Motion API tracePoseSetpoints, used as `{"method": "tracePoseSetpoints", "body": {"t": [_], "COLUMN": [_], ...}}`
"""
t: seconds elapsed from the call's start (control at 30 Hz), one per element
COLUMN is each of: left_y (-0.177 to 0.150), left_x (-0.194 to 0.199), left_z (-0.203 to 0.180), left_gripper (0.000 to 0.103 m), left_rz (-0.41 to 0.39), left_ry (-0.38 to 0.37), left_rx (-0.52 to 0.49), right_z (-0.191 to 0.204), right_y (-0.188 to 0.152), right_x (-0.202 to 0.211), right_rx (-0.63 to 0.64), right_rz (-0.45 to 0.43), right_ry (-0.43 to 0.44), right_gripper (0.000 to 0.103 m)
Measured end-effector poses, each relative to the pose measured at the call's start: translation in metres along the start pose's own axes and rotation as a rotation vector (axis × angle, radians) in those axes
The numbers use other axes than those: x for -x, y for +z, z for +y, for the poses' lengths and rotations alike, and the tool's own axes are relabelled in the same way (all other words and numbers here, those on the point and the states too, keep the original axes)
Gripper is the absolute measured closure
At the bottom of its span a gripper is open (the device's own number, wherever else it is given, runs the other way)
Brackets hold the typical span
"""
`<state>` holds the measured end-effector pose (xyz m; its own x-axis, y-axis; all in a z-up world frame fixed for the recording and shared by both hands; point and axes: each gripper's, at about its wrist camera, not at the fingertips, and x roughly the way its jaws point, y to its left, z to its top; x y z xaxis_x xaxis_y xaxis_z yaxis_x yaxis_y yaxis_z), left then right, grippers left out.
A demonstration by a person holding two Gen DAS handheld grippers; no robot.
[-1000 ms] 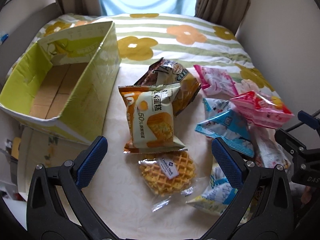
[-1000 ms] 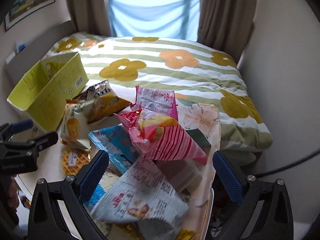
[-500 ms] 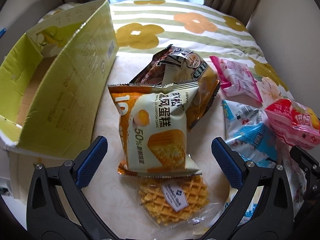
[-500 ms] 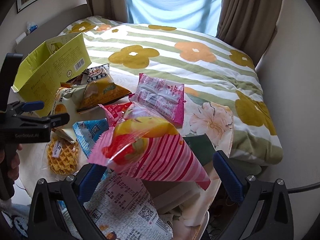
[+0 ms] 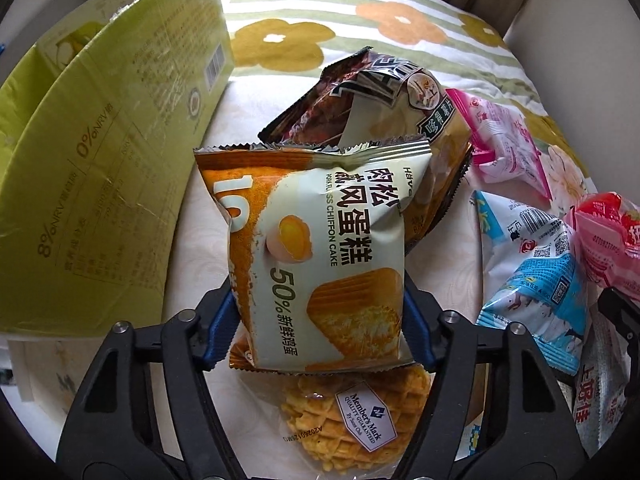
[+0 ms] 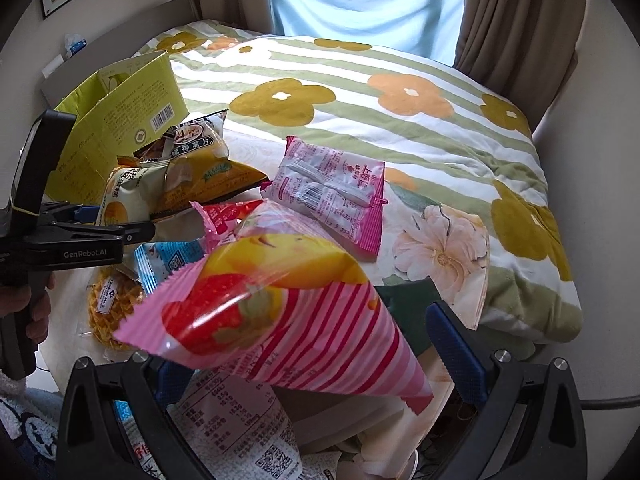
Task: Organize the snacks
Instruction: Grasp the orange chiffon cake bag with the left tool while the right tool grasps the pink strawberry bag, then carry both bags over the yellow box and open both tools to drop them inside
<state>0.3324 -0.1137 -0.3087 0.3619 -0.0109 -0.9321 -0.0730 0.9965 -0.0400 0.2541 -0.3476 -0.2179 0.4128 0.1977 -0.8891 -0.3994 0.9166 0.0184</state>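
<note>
An orange and cream chiffon cake packet [image 5: 320, 248] lies on a brown crisp bag [image 5: 380, 96] and a wrapped waffle [image 5: 352, 412]. My left gripper [image 5: 316, 320] points down over the packet's near end. Its jaws are closing, and both blue pads press on the packet's sides. In the right wrist view, that left gripper [image 6: 120, 222] sits beside the yellow-green carton [image 6: 120, 120]. My right gripper [image 6: 308, 344] stands open. A pink striped cone packet [image 6: 304, 312] lies between its wide-set fingers, partly hiding the left pad.
The open carton [image 5: 100, 160] stands left of the snack pile. A pink packet [image 5: 504, 140] and a blue packet [image 5: 540, 300] lie to the right. A flowered bedspread [image 6: 360, 92] lies behind. A person's hand [image 6: 36, 308] holds the left gripper's handle.
My left gripper came down and forward over the cake packet, and its jaws closed from wide apart onto it. My right gripper dropped closer, so the cone packet now lies between its fingers.
</note>
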Motion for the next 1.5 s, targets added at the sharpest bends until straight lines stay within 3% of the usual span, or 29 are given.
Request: {"method": "tracePoseSetpoints", "body": {"t": [0.5,0.63,0.9,1.23,1.5], "left_y": [-0.006,-0.007,-0.011,-0.012,0.007], "left_x": [0.018,0.027,0.054,0.110,0.161], "left_z": [0.001,0.000,-0.001,-0.001,0.030], "left_gripper": [0.042,0.041,0.042,0.042,0.042], "left_rz": [-0.033,-0.049,-0.097,-0.190,-0.291], "left_ry": [-0.001,0.003,-0.005,-0.048,-0.089], "left_rx": [-0.004,-0.009,-0.015,-0.014,-0.015], "right_z": [-0.002,-0.003,0.005,0.008,0.037], "right_y": [0.008,0.006,0.002,0.019,0.044], "right_x": [-0.014,-0.009,0.004,0.050,0.085], "right_rx": [0.032,0.020,0.047,0.021,0.013], "right_rz": [0.014,0.013,-0.015,-0.098,-0.151], "right_ry": [0.092,0.132,0.120,0.102,0.100], "right_gripper": [0.001,0.024,0.040,0.041,0.041]}}
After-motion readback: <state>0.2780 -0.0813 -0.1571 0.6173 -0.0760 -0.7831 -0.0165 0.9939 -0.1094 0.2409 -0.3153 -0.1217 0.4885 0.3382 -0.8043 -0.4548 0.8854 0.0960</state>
